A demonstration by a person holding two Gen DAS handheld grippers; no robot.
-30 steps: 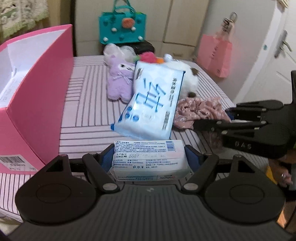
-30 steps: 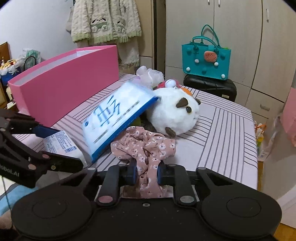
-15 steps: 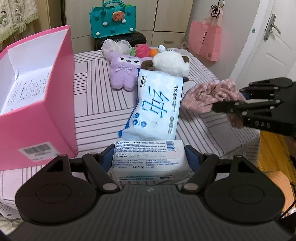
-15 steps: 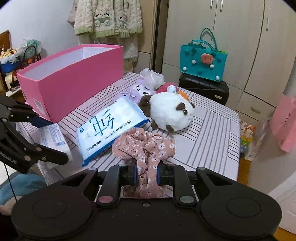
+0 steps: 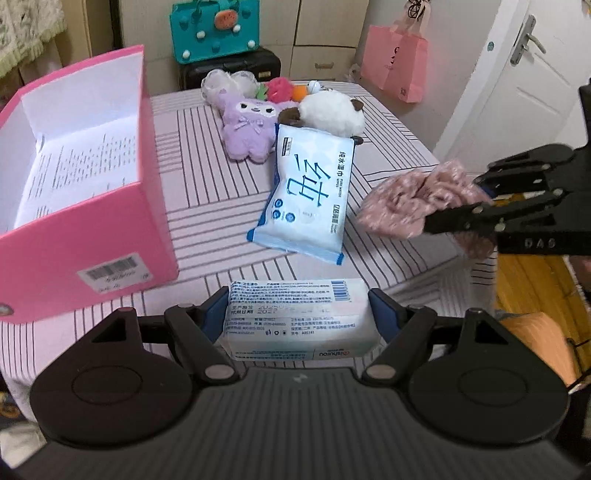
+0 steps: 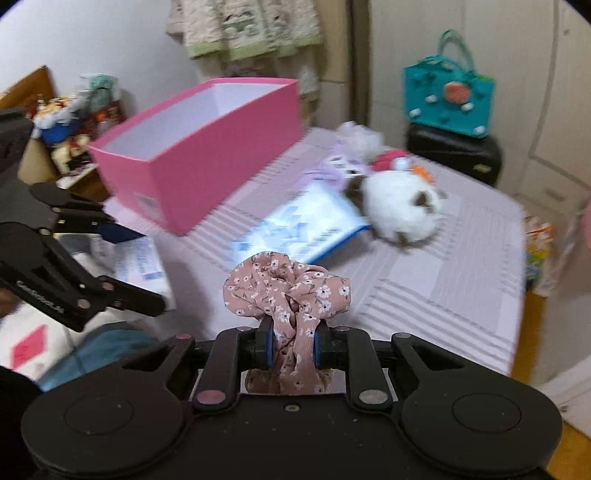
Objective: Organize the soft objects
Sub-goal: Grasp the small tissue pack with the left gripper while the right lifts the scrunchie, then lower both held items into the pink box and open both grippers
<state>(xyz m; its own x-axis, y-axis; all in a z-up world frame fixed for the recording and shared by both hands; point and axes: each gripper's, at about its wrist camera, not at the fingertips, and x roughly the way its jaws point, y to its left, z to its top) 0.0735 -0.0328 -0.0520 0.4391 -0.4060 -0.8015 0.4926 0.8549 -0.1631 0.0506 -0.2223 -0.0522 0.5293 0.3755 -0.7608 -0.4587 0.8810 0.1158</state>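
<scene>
My left gripper (image 5: 297,312) is shut on a white tissue pack (image 5: 297,317), held above the near edge of the striped table (image 5: 207,184). My right gripper (image 6: 293,341) is shut on a pink floral scrunchie (image 6: 286,291), lifted off the table; in the left wrist view the scrunchie (image 5: 413,201) hangs at the right. An open pink box (image 5: 81,199) stands at the left, papers inside. A blue-and-white wipes pack (image 5: 308,199) lies mid-table. Behind it sit a purple plush (image 5: 247,127) and a white plush (image 5: 330,114).
More small soft toys (image 5: 275,88) lie at the table's far edge. A teal bag (image 5: 214,31) stands on a black case behind the table. A pink bag (image 5: 397,66) hangs near the white door at right. The table edge drops to a wooden floor (image 5: 532,273).
Both grippers have risen with their loads. The wipes pack, tilted up a second ago, now lies flat on the table. The scrunchie has come off the table surface.
</scene>
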